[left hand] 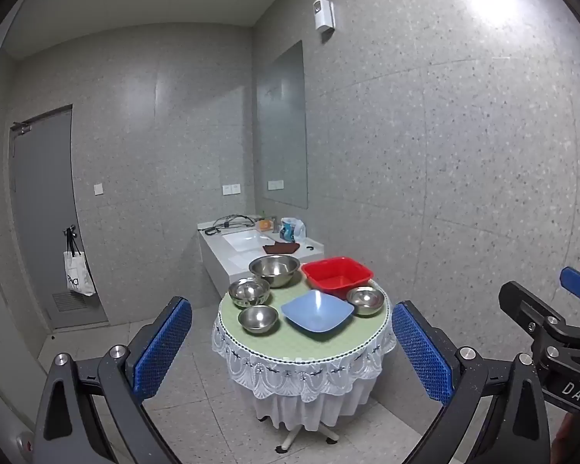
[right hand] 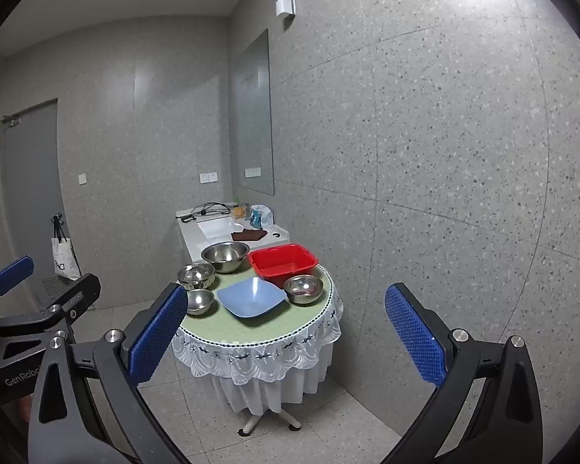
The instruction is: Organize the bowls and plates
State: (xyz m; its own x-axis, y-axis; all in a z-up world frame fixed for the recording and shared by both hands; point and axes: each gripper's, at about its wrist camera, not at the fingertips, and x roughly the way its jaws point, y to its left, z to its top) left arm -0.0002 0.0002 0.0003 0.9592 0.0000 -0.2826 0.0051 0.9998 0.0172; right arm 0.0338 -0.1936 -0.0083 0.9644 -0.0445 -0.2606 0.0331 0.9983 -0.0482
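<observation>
nothing sorted yet: four steel bowls (left hand: 258,319), blue dish (left hand: 316,311) and red tub (left hand: 337,276) sit apart on the round table (left hand: 301,344). left gripper (left hand: 292,344) and right gripper (right hand: 286,334) hang well short of it, jaws wide apart, empty. all stacking left.

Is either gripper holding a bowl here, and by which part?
Nothing is held. The left gripper and right gripper are open, short of the table.

On the round surface (left hand: 301,342), the square bowl (left hand: 316,310) sits near the centre. The basin (left hand: 336,277) lies at 1 o'clock from it, the largest metal bowl (left hand: 274,269) at 11, two smaller metal bowls (left hand: 249,292) (left hand: 258,319) at 9, another (left hand: 365,300) at 3. The sink counter (left hand: 228,255) stands behind.
</observation>
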